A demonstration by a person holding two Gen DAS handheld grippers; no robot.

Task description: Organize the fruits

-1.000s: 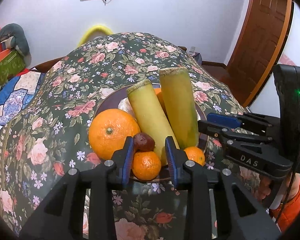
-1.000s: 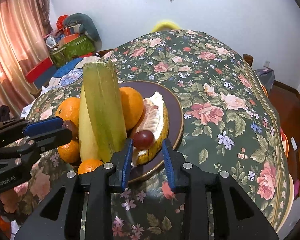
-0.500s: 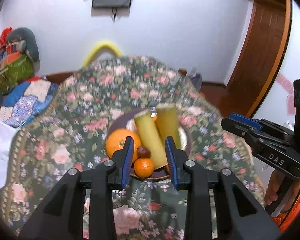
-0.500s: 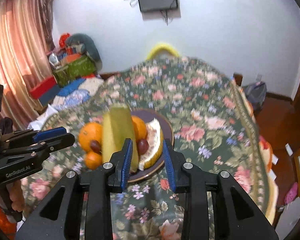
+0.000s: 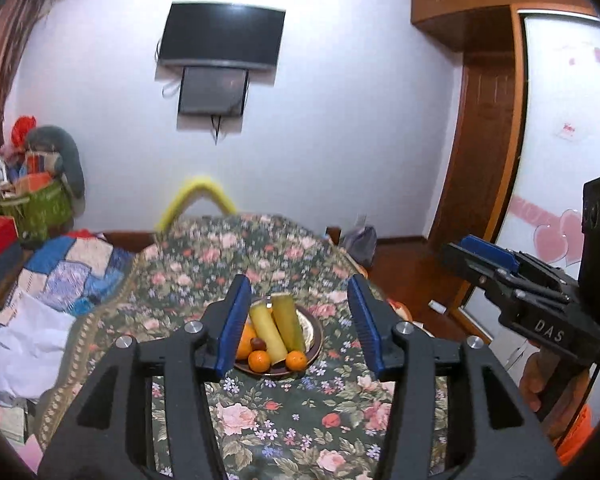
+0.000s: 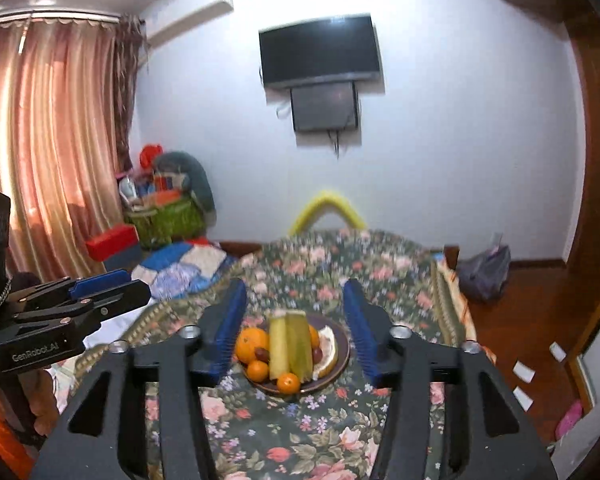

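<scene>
A dark plate (image 5: 315, 345) (image 6: 342, 356) of fruit sits on the floral tablecloth. On it stand two tall yellow-green stalk pieces (image 5: 278, 328) (image 6: 290, 346), a large orange (image 6: 252, 345), small tangerines (image 5: 259, 361) (image 6: 288, 383), dark small fruits (image 5: 258, 345) and a pomelo slice (image 6: 327, 348). My left gripper (image 5: 298, 326) is open and empty, well back from and above the plate. My right gripper (image 6: 296, 328) is open and empty, also held back. Each gripper shows in the other's view, the right (image 5: 476, 258) and the left (image 6: 112, 286).
The floral table (image 5: 284, 420) fills the foreground. A patchwork cloth (image 5: 72, 268) and white fabric lie at its left. A green basket of items (image 6: 168, 216), a curtain (image 6: 48, 152), a wall TV (image 5: 220, 36), a wooden door (image 5: 488, 136) and a yellow curved chair back (image 6: 326, 208) surround it.
Both grippers have pulled far back and up from the plate, and both jaws have opened wide. The fruit on the plate has stayed in place.
</scene>
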